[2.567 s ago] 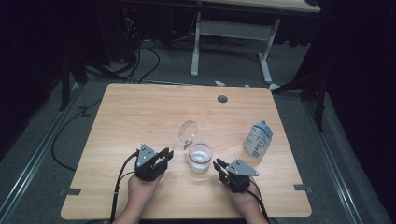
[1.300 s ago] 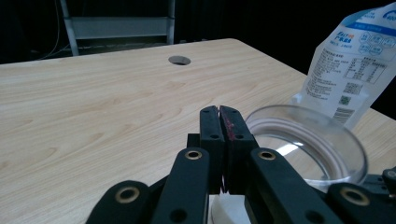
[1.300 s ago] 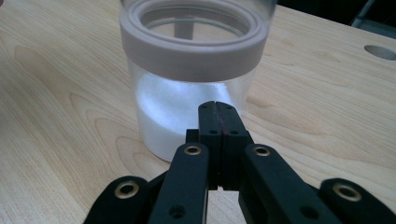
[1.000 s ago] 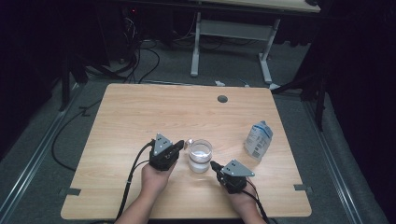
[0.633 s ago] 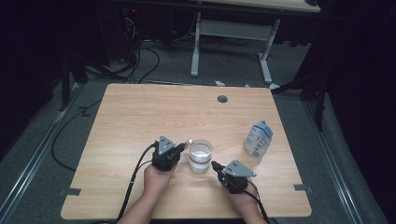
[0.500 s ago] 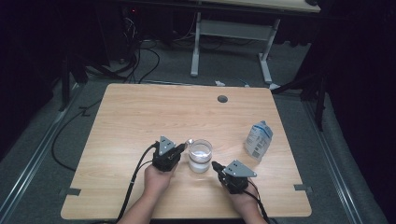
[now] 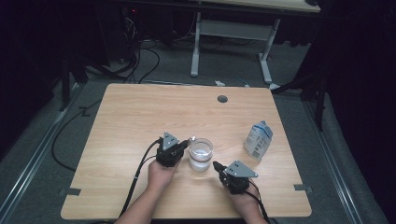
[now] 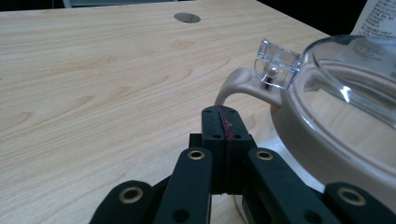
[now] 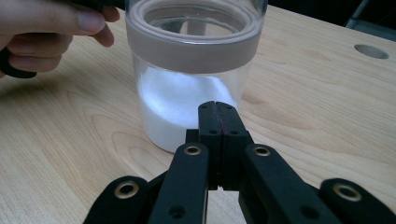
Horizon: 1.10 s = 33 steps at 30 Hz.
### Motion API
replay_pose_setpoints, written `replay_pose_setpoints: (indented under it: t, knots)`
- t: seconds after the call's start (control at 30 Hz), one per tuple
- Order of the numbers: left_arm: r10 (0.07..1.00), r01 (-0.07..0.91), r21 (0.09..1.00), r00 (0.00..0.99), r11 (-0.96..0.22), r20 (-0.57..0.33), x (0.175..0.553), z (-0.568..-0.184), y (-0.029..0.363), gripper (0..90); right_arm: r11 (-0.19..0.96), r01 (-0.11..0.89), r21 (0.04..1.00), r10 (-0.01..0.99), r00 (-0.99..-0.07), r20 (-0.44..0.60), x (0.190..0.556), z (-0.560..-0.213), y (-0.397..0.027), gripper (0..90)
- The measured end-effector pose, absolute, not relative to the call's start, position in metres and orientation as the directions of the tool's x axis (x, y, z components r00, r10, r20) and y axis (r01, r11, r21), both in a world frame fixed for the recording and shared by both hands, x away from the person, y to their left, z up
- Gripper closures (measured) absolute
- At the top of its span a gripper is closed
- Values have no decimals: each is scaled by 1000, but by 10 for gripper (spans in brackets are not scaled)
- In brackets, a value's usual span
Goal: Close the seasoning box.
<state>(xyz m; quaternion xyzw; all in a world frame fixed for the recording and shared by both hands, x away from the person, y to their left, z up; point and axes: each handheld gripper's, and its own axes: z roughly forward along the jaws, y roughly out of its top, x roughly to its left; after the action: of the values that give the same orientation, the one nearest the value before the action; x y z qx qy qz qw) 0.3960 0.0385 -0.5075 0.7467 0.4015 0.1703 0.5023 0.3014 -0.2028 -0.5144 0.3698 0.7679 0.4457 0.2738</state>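
Jar: a clear glass jar stands upright on my worktop, near the front edge and a little right of the middle. A beige band runs round its top, and white powder fills its lower part.
Lid: the clear lid sits on the jar's mouth, with a small clear latch tab at its hinge on a beige strap.
Left claw: my left claw lies just left of the jar, its tip pointing at the latch side of the rim. In the left gripper view its jaws are pressed flat together with nothing between them, and the tip stops just short of the strap, not touching it as far as I can tell.
Right claw: my right claw sits at the front right of the jar, pointing at its lower wall. In the right gripper view the jaws are closed tight on nothing, the tip close to the glass; whether it touches, I cannot tell.
Left hand: my fingers show beside the jar's band.
Packet: a white and blue packet stands to the right, well apart from the jar.
Worktop hole: a round cable hole lies toward the far edge.
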Motion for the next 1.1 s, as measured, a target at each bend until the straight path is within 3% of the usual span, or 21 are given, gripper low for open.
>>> replay_pose_setpoints:
  t: [0.37,0.5,0.53,0.6,0.67,0.7,1.1]
  knots:
    - [791,410,900,596,-148,-141,387,-504,62,895,328,332,885,819,-566,-91,300,-515,-206,898]
    - [805,400,904,581,-152,-122,373,-504,91,754,316,335,887,825,-560,-82,302,-513,-207,899]
    - [815,405,912,547,-60,-189,368,-506,94,707,318,335,887,827,-555,-87,304,-512,-207,899]
    - [830,409,909,533,-83,-164,361,-507,112,661,308,336,890,835,-544,-83,308,-509,-208,899]
    - [837,417,909,497,1,-229,351,-508,125,607,289,338,896,845,-530,-73,315,-506,-209,899]
    - [842,411,903,526,-128,-120,347,-507,143,594,281,341,897,848,-526,-66,319,-504,-209,899]
    - [879,413,902,467,-124,-93,317,-518,195,561,316,336,887,853,-510,-111,339,-501,-198,899]
